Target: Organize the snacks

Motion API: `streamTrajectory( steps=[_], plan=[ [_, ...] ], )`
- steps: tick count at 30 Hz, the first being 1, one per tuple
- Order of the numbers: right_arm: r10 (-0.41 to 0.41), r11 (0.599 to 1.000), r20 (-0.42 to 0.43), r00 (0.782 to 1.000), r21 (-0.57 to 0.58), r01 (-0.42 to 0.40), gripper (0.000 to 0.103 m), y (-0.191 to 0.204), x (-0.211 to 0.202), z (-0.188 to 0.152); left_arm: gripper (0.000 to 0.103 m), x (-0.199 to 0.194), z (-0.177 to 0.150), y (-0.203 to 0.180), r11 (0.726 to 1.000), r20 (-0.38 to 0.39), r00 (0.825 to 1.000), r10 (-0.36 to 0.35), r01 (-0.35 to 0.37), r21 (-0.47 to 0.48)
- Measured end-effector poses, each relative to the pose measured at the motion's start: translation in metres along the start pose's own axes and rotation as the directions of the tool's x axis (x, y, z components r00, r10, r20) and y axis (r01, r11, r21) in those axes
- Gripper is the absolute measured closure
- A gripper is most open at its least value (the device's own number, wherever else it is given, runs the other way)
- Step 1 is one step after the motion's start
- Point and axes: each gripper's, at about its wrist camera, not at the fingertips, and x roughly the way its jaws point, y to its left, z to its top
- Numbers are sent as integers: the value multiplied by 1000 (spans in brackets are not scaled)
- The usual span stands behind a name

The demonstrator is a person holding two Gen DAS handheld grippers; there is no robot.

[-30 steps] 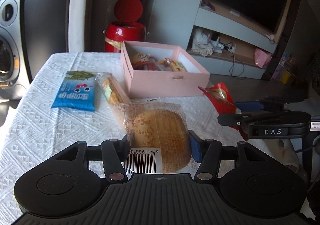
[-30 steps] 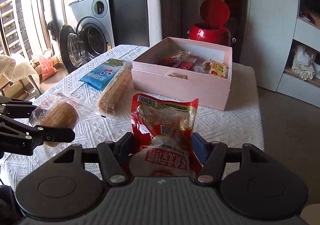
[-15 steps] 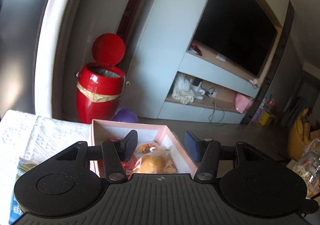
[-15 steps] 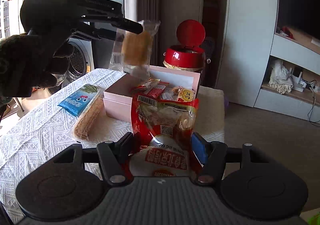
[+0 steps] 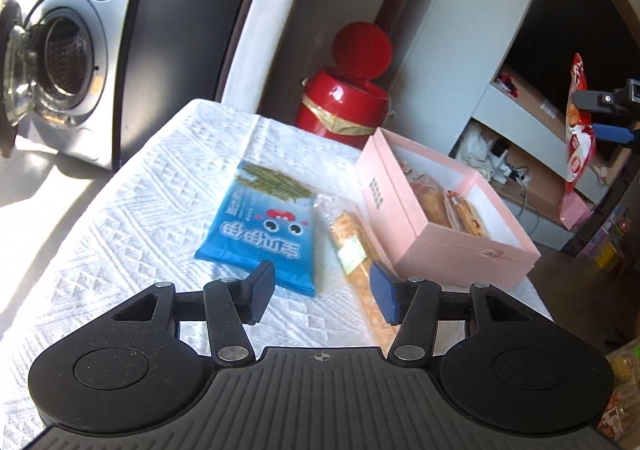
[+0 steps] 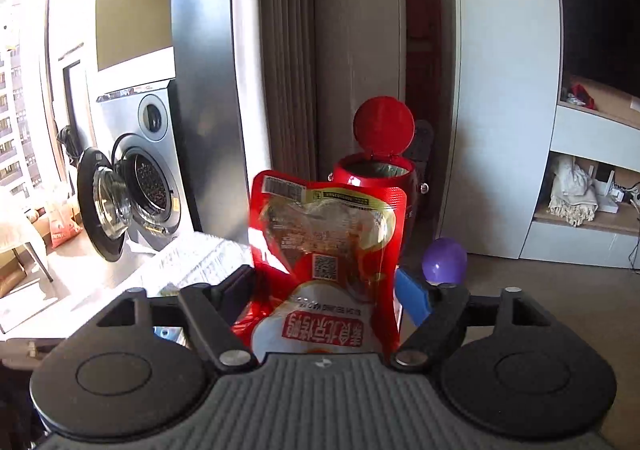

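A: How many snacks lie loose on the table?

B: Two, touching: one blue packet, one clear-wrapped biscuit stick at its three o'clock. One pink box further right holds several more.

A: And the grippers?

B: The left gripper stands apart, empty. The right gripper has just been opening; one red pouch sits between its jaws, whether gripped I cannot tell.
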Motion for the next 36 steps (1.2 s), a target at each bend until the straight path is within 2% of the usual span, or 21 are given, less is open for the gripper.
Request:
streamTrajectory(
  steps=[2,4,9,15,19,21,23,24,25,27,31,36],
  plan=[
    [-55,998,-12,998,-19,55,13,8,21,14,46,-3,-4,14,998,5,998,57,-57,-13],
    [-74,997,-34,997,-31,73,13,18,34,10,46,-2,-4,25,996,13,996,83,-82,-27],
    [38,997,-163,986,-59,-48,13,55,56,-46,46,5,3,36,992,25,992,123,-122,-23],
    [144,975,-291,946,-122,-186,13,112,69,-115,46,22,9,25,989,26,990,140,-141,40],
    [166,963,-325,931,-150,-223,13,133,70,-148,46,28,8,21,990,14,992,125,-126,57],
    [156,964,-335,929,-153,-217,13,137,74,-158,46,31,10,18,988,18,991,133,-134,70],
    [141,966,-333,932,-162,-203,22,138,78,-161,46,35,15,15,984,33,988,148,-150,94],
    [139,966,-331,933,-164,-202,30,138,79,-162,46,39,19,13,980,39,986,162,-165,110],
    [143,966,-331,933,-157,-204,33,138,79,-162,46,42,22,12,977,41,984,172,-176,121],
    [162,966,-330,930,-139,-217,46,135,78,-161,46,55,29,9,968,30,980,197,-199,153],
    [171,959,-315,934,-162,-231,51,137,68,-164,46,79,32,5,950,-10,969,247,-240,201],
    [171,948,-287,942,-213,-237,54,140,54,-168,48,77,22,-1,944,-24,970,243,-231,237]
  ],
)
